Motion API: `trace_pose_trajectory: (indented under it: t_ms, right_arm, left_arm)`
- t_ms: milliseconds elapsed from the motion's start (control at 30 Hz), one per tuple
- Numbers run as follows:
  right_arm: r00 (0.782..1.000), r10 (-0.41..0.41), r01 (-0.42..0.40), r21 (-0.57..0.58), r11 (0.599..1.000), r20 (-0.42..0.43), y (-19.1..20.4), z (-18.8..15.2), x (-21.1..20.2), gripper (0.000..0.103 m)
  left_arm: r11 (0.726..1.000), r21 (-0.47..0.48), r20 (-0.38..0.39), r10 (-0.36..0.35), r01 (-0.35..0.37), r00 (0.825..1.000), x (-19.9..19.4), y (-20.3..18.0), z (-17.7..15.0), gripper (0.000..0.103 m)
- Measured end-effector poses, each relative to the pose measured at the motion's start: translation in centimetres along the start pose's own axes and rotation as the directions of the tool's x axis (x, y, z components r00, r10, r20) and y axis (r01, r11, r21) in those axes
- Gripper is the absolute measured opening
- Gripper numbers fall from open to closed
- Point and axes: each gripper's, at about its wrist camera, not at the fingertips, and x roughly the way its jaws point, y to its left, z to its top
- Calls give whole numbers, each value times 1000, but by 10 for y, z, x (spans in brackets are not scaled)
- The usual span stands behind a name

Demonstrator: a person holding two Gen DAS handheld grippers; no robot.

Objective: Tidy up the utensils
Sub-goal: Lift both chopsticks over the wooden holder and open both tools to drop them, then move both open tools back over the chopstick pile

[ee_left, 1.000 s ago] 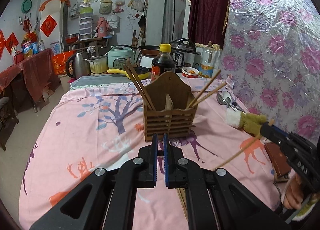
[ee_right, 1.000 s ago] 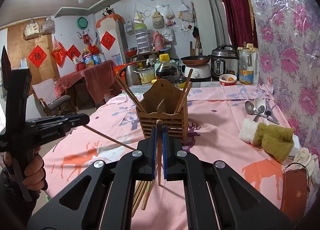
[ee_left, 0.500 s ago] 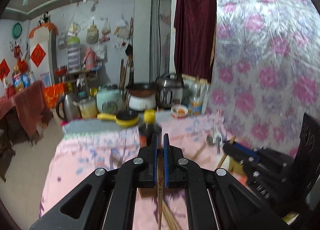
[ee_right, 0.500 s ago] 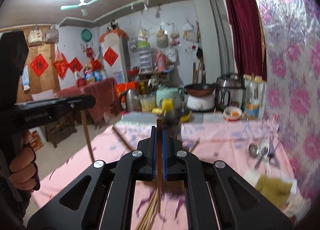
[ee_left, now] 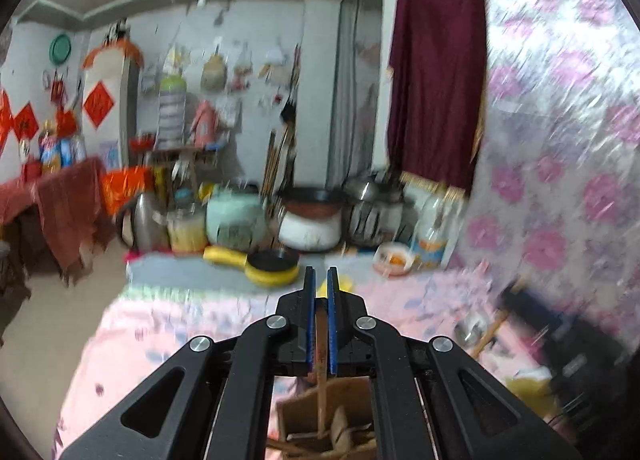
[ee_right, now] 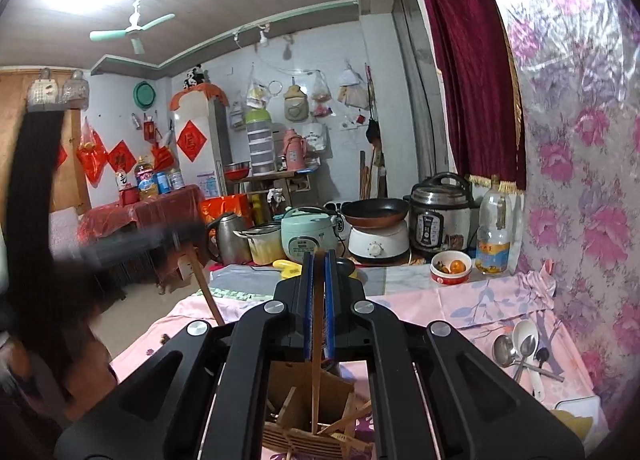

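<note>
My left gripper [ee_left: 319, 280] is shut on a wooden chopstick [ee_left: 321, 388] that hangs down into the wooden utensil holder [ee_left: 320, 426] below it. My right gripper [ee_right: 317, 264] is shut on another chopstick [ee_right: 316, 372], held upright with its lower end inside the same holder [ee_right: 308, 412], which has other chopsticks in it. The left gripper also shows blurred at the left of the right wrist view [ee_right: 176, 238]. The right gripper shows blurred at the right of the left wrist view [ee_left: 520, 296]. Several spoons [ee_right: 518, 348] lie on the pink tablecloth [ee_right: 472, 304].
At the table's far end stand a kettle [ee_right: 226, 236], a rice cooker [ee_right: 308, 234], a pan on a stove [ee_right: 376, 212], a pressure cooker [ee_right: 440, 216], a bottle [ee_right: 494, 236] and a small bowl [ee_right: 450, 266]. A flowered wall [ee_right: 580, 180] runs along the right.
Both grippers have risen from the tabletop with their chopsticks, turned them upright and come over the holder; the chopstick ends now reach down into it.
</note>
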Motion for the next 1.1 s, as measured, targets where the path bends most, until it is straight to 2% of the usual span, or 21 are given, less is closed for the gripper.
trace_pose_trajectory:
  t_ms: [100,267,333,367,400,500,567,633,700,733,767,833,867,933,1033,1100]
  right_arm:
    - [1000,19,-18,18,1000,-7,-2,2,2,6]
    - [999,24,-24,1,1000,22,5,15,-2,6]
    - [1000,18,-18,-13,1000,20,9,14,1,6]
    - [1000,15,-15,-18,1000,15,10,10,1,6]
    - [1000,16,-16,-23,1000,2,12,6,4,6]
    - [997,7,-10,-41,999,-77,13,-17,13,12]
    - [995,-24,19,-55,998,-101,13,-29,10,13]
    - [993,-28,22,-50,998,-117,13,-40,-2,13]
    - [993,-39,32,-63,998,-115,16,-48,-17,21]
    - [993,-48,40,-72,997,-110,18,-52,-23,36]
    - [993,-70,63,-80,995,-93,20,-57,-34,56]
    - [992,-112,107,-77,991,-57,22,-64,-54,79]
    - [990,-134,131,-77,988,-38,25,-71,-67,84]
    - [988,-148,143,-80,986,-51,27,-80,-82,84]
    - [980,-165,161,-42,986,-107,27,-98,-98,84]
    - [973,-185,183,-29,983,-137,27,-110,-107,84]
  left_arm:
    - [1000,-20,-54,14,-15,998,15,13,-23,6]
    - [1000,-15,-95,19,-21,995,14,25,-41,8]
    - [999,-23,-100,21,-23,995,10,29,-46,27]
    - [999,-28,-100,27,-30,995,7,31,-48,52]
    - [999,-37,-94,32,-36,995,4,33,-50,71]
    - [997,-62,-82,34,-39,996,-9,37,-57,90]
    - [996,-73,-88,40,-47,995,-20,39,-60,96]
    - [995,-76,-76,55,-60,996,-36,40,-65,97]
    - [995,-73,-62,69,-74,996,-49,40,-70,98]
    - [994,-70,-47,84,-88,995,-62,40,-76,98]
    - [993,-66,-37,93,-95,995,-69,40,-79,97]
    - [991,-48,-15,122,-123,992,-86,38,-89,97]
    - [989,-34,-4,146,-147,989,-98,37,-96,97]
    - [985,-20,0,170,-170,985,-112,35,-109,97]
    - [982,-15,-33,186,-186,982,-129,35,-135,97]
    - [981,-25,-88,191,-194,978,-137,35,-161,97]
